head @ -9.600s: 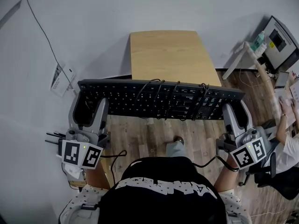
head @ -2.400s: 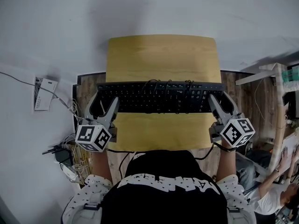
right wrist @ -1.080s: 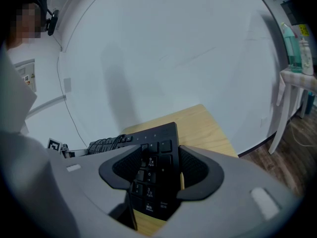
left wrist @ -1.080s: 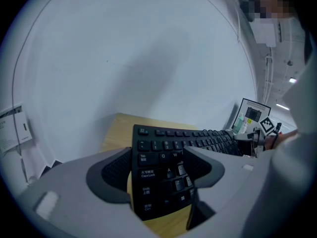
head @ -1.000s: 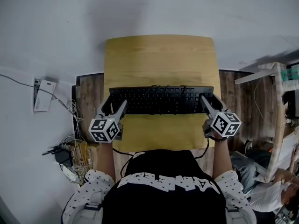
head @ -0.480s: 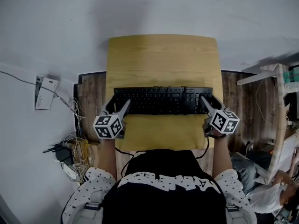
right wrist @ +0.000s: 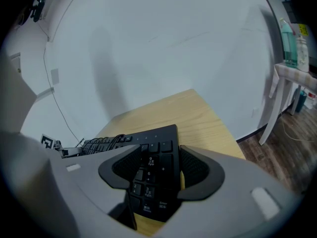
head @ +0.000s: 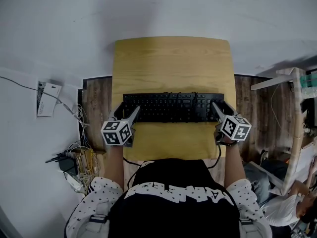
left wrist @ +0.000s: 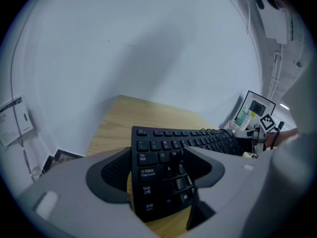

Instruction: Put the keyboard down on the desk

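We see the desk [head: 173, 58] with the keyboard [head: 173, 107] lying across its middle. The left gripper [head: 130, 111] and right gripper [head: 221, 107] each clamp one end. We judge the set-down is near its close, and the next move needs an even release. The gripper views show the clamping. Only the head view shows the placement, and none shows contact with the desk.

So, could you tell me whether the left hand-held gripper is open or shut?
Shut on the keyboard: its jaws clamp the left end.
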